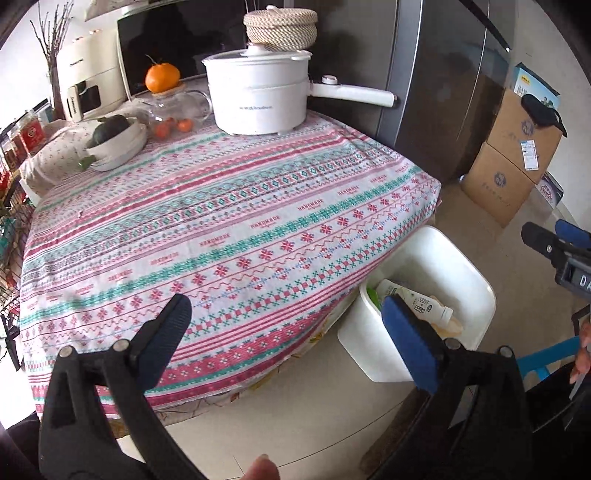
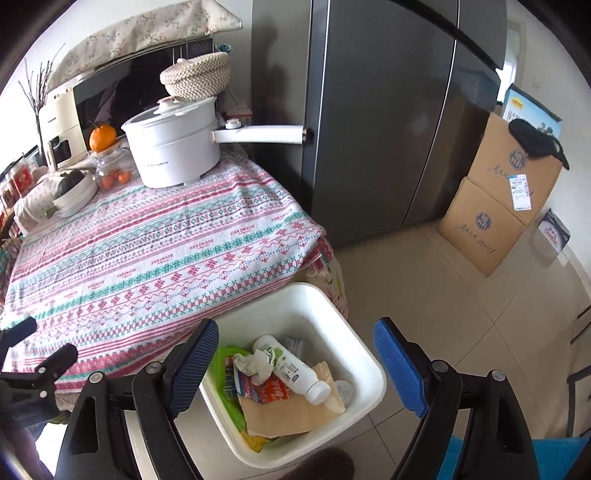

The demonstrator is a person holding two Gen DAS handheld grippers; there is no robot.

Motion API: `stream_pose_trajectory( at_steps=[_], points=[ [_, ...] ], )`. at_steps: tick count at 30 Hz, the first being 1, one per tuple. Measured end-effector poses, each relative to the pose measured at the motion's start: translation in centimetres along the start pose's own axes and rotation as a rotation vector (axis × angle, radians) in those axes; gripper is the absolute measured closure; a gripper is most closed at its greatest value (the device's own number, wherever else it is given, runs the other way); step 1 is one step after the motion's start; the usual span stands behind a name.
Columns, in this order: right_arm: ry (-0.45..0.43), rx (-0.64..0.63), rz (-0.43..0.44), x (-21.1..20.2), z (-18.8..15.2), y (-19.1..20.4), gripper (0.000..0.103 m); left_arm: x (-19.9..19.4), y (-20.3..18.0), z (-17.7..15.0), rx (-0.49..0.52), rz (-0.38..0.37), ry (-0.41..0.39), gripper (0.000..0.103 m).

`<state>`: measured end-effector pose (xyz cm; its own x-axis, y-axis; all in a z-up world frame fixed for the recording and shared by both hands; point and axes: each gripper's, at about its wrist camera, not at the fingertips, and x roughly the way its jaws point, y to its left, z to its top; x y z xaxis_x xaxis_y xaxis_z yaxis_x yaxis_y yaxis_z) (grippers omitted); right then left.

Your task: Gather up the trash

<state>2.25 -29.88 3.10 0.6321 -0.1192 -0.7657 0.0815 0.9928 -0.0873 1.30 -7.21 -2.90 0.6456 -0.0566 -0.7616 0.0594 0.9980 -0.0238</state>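
A white bin (image 2: 364, 363) stands on the floor by the table's near corner. It holds a white plastic bottle (image 2: 291, 369), crumpled paper (image 2: 255, 363), a red wrapper (image 2: 262, 391), brown cardboard (image 2: 284, 413) and a green packet (image 2: 227, 384). My right gripper (image 2: 295, 363) is open and empty above the bin. My left gripper (image 1: 286, 332) is open and empty over the table's front edge, left of the bin (image 1: 476, 288). The bottle shows in the left wrist view (image 1: 417, 299). The right gripper's tip (image 1: 546, 240) shows at the far right.
The table has a patterned cloth (image 1: 221, 229). At its back stand a white electric pot (image 1: 258, 96), a woven basket (image 1: 280, 26), an orange (image 1: 161, 76), a glass jar (image 1: 177, 110) and a bowl (image 1: 118, 142). A dark fridge (image 2: 388, 110) and stacked cardboard boxes (image 2: 498, 195) stand at the right.
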Motion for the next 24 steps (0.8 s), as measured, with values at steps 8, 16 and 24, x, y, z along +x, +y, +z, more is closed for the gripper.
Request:
stream_pose_trajectory(
  at_steps=[8, 16, 24],
  points=[
    [-0.168, -0.014, -0.058, -5.0, -2.7, 3.9, 0.0, -3.8, 0.0, 0.4, 0.05, 0.008, -0.114, 0.001],
    [-0.222, 0.0, -0.085, -6.4, -3.2, 4.2, 0.0, -5.2, 0.0, 0.5, 0.032, 0.0, -0.162, 0.001],
    [-0.209, -0.004, -0.069, -5.9, -3.3, 4.5, 0.0, -6.0, -0.1, 0.2, 0.032, 0.004, -0.192, 0.001]
  ],
)
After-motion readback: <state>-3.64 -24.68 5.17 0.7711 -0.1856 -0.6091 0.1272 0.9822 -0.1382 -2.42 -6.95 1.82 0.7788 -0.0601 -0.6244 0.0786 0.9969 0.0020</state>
